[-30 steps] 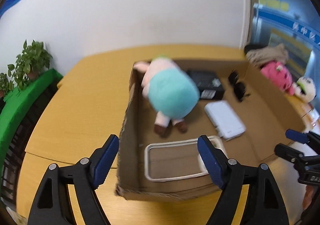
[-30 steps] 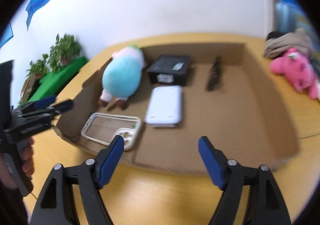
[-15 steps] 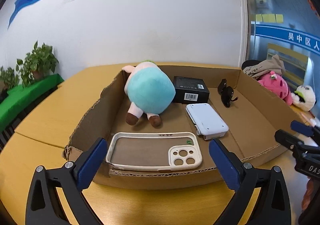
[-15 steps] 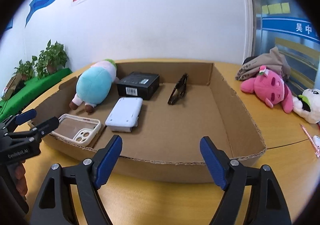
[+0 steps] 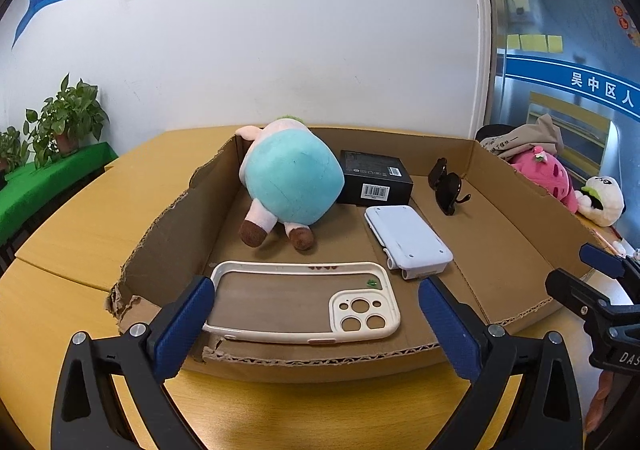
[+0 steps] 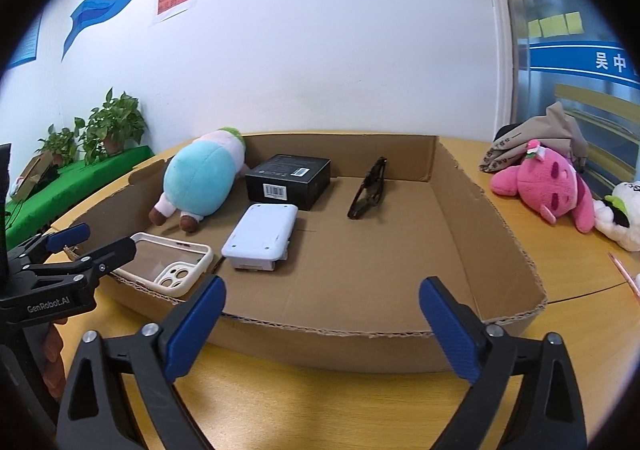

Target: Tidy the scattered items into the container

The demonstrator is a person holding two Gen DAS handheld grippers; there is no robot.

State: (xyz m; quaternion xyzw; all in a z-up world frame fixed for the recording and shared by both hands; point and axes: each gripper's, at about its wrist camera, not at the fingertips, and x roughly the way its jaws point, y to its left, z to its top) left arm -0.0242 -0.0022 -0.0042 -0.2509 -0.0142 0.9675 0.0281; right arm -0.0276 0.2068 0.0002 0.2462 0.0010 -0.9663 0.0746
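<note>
Cardboard container: the shallow brown box [image 6: 476,210] sits on the yellow wooden table [image 6: 320,402], open-topped, its near rim torn and ragged.
Left gripper: the left gripper [image 5: 312,326] hovers at the near left corner of the box, jaws spread wide, nothing between them; the phone case only shows through the gap.
Plush in box: a teal and pink plush toy [image 6: 200,178] lies face down in the far left corner, leaning on the wall.
Phone case: a cream phone case [image 5: 304,302] lies flat at the near left, just inside the rim.
Black carton: a black carton [image 6: 288,180] stands near the far wall, just right of the plush.
White device: a white device [image 6: 262,236] lies flat in front of the carton, close to touching it.
Sunglasses: dark sunglasses [image 6: 370,188] rest in the far middle, apart from the rest.
Right gripper: the right gripper [image 6: 322,324] hangs before the near rim, jaws opening, nothing between them.
Still outside: a pink plush [image 6: 548,186], a white plush [image 6: 620,216] and a grey-brown cloth bundle [image 6: 540,142] lie on the table right of the box.
Progress: five things are in; judging by this, most is done, unless those at right count as scattered items.
</note>
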